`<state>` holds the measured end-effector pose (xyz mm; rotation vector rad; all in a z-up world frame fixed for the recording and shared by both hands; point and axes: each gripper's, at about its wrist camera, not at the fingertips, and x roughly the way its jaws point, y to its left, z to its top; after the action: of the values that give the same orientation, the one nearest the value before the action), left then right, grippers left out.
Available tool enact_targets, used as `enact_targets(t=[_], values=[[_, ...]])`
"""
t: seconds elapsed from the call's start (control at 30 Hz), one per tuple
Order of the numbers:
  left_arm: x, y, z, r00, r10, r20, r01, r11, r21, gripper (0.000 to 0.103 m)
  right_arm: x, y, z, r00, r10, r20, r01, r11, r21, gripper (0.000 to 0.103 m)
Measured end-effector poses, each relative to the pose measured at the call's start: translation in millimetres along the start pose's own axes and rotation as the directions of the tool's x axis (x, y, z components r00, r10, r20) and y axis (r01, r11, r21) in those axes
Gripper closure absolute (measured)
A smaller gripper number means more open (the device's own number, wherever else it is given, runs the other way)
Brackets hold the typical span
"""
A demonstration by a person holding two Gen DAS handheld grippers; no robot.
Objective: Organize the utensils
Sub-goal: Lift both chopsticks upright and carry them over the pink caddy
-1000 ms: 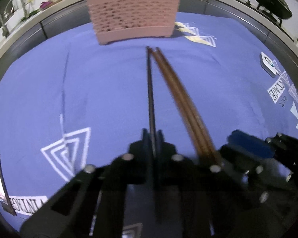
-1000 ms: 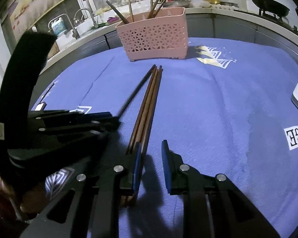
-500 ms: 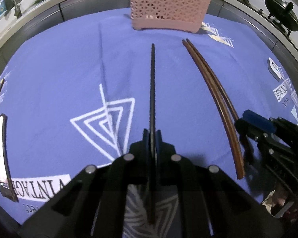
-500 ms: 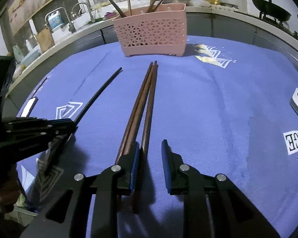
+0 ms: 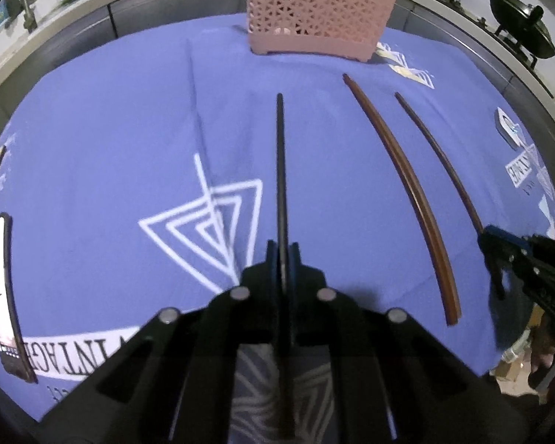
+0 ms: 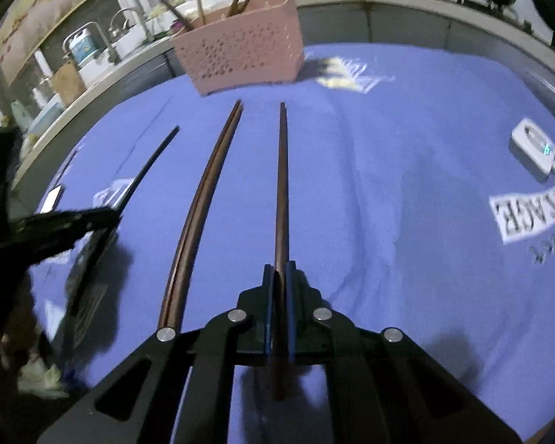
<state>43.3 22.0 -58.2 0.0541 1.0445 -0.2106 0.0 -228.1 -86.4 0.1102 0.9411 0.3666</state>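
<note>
My left gripper [image 5: 282,249] is shut on a black chopstick [image 5: 280,170] that points toward the pink perforated basket [image 5: 314,26]. My right gripper [image 6: 280,270] is shut on a brown chopstick [image 6: 282,185], also aimed at the basket [image 6: 240,55], which holds several utensils. Two more brown chopsticks [image 6: 203,199] lie side by side on the blue cloth [image 6: 407,192] between the grippers; in the left wrist view they [image 5: 418,199] lie right of centre. The left gripper [image 6: 107,218] with its black chopstick [image 6: 148,162] shows at the left of the right wrist view.
A phone [image 5: 0,296] lies at the cloth's left edge. A small white device [image 6: 532,148] sits on the cloth at the right. Woks [image 5: 521,22] stand on a stove behind the basket. A sink with taps [image 6: 92,40] is at the back left.
My right gripper has closed on one brown chopstick and drawn it away from the other two. My left gripper has carried the black chopstick further left, away from the brown ones.
</note>
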Motion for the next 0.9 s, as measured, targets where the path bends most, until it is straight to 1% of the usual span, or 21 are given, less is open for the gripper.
enact_targets(t=[0.03, 0.07, 0.13, 0.17, 0.2, 0.27, 0.4, 0.43, 0.47, 0.5, 0.53, 0.63, 0.67, 0.7, 0.73, 0.8, 0.87, 0.9], values=[[1, 0, 1, 1.0, -0.007, -0.004, 0.007, 1.0, 0.004, 0.092, 0, -1, 1, 1.0, 0.005, -0.012, -0.005, 1.0, -0.001, 0.096], [2, 0, 5, 1.0, -0.012, -0.007, 0.012, 1.0, 0.011, 0.083, 2, -3, 6, 1.0, 0.01, -0.026, -0.011, 1.0, -0.003, 0.096], [7, -2, 18, 1.0, 0.016, -0.01, -0.015, 0.999, 0.033, 0.076, 7, -3, 20, 0.999, 0.005, -0.038, -0.005, 1.0, -0.008, 0.096], [10, -3, 24, 1.0, 0.025, -0.01, -0.024, 0.999, 0.044, 0.075, 9, -4, 25, 0.999, 0.007, -0.039, -0.007, 1.0, -0.008, 0.096], [16, -6, 35, 0.999, 0.04, -0.005, -0.04, 0.997, 0.071, 0.075, 14, -4, 37, 0.999, 0.02, -0.045, -0.02, 1.0, -0.011, 0.095], [25, -8, 52, 0.997, 0.074, 0.006, -0.074, 0.993, 0.091, 0.075, 28, -4, 59, 0.998, 0.024, -0.064, -0.025, 1.0, -0.009, 0.095], [39, -10, 78, 0.997, 0.074, 0.007, -0.074, 0.991, 0.109, 0.075, 54, 3, 104, 0.996, 0.021, -0.083, -0.026, 0.998, -0.05, 0.095], [42, -11, 83, 0.997, 0.071, 0.011, -0.072, 0.991, 0.114, 0.077, 61, 6, 115, 0.995, 0.023, -0.092, -0.029, 0.998, -0.064, 0.095], [43, -12, 86, 0.998, 0.067, 0.015, -0.068, 0.991, 0.116, 0.084, 66, 7, 123, 0.995, 0.025, -0.096, -0.032, 0.997, -0.074, 0.095], [44, -13, 89, 0.998, 0.058, 0.017, -0.059, 0.991, 0.118, 0.088, 71, 8, 130, 0.995, 0.031, -0.094, -0.038, 0.996, -0.077, 0.095], [44, -14, 90, 0.999, 0.051, 0.015, -0.052, 0.992, 0.119, 0.096, 75, 8, 136, 0.995, 0.05, -0.09, -0.056, 0.996, -0.071, 0.095], [47, -17, 96, 0.999, 0.042, 0.01, -0.043, 0.991, 0.123, 0.098, 82, 8, 146, 0.994, 0.056, -0.09, -0.064, 0.994, -0.087, 0.097], [47, -15, 98, 0.999, 0.033, -0.001, -0.033, 0.993, 0.115, 0.098, 82, 7, 148, 0.993, 0.064, -0.098, -0.071, 0.995, -0.073, 0.098], [45, -11, 101, 1.0, 0.023, -0.007, -0.022, 0.995, 0.101, 0.098, 78, 4, 149, 0.991, 0.089, -0.096, -0.094, 0.994, -0.05, 0.098], [39, -8, 103, 1.0, 0.007, 0.003, -0.008, 0.996, 0.087, 0.099, 66, 3, 151, 0.992, 0.11, -0.062, -0.112, 0.993, -0.043, 0.098], [8, -1, 110, 0.997, -0.024, 0.079, 0.018, 0.997, 0.074, 0.099, 35, 2, 155, 0.989, 0.146, 0.022, -0.145, 0.989, -0.041, 0.098], [-20, 3, 116, 0.989, -0.046, 0.143, 0.037, 0.997, 0.066, 0.099, -5, 3, 159, 0.976, 0.17, 0.134, -0.163, 0.985, -0.062, 0.098], [-40, 6, 120, 0.981, -0.059, 0.187, 0.048, 0.997, 0.063, 0.099, -19, 5, 160, 0.969, 0.168, 0.178, -0.157, 0.985, -0.076, 0.098]])
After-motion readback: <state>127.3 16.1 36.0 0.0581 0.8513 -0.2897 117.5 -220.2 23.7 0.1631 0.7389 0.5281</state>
